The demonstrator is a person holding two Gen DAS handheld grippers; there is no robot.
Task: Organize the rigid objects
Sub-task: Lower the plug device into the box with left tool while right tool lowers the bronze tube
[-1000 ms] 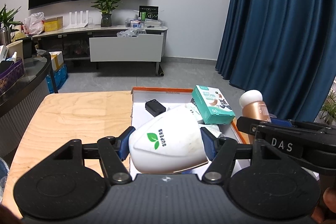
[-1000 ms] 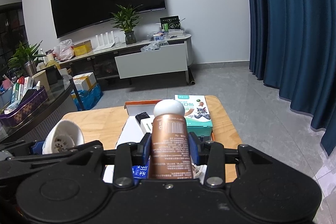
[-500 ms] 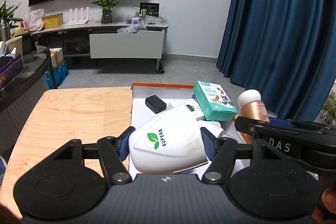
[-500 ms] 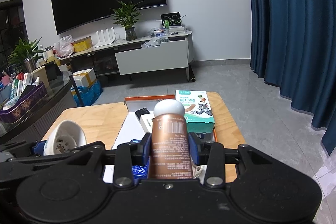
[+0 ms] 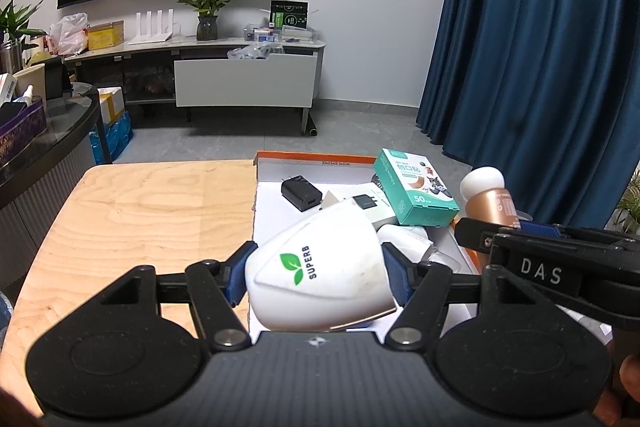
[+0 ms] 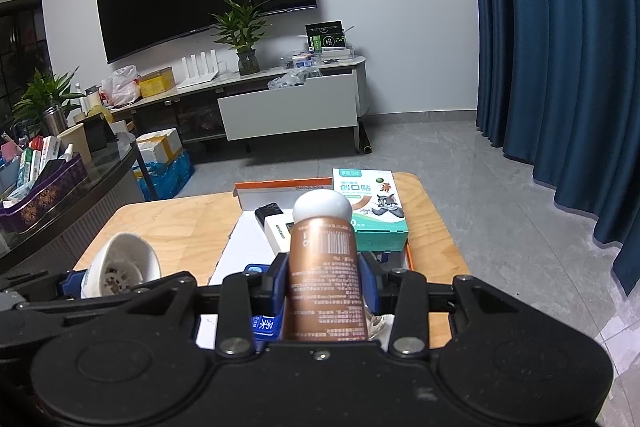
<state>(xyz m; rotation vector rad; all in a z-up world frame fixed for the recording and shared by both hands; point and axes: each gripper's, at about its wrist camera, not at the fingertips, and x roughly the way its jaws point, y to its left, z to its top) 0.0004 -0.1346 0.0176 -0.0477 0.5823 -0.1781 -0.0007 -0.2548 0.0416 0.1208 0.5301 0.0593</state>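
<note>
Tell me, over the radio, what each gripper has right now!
Left gripper shut on white pot. Right gripper shut on copper bottle. Box tray below, crowded.

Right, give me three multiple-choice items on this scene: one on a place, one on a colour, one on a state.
1. Where does the green-and-white plaster box lie?
A. On the floor
B. At the far right corner of the orange-edged tray
C. On the TV cabinet

2. What colour is the cap of the copper bottle?
A. White
B. Red
C. Black

3. What is the state of the left tongs?
A. Open and empty
B. Shut on a black charger
C. Shut on the white SUPERB pot

Answers:
1. B, since the box rests on the tray's far right end, on the wooden table.
2. A, since a rounded white cap tops the bottle held in the right tongs.
3. C, since both blue pads press the pot's sides.
</note>
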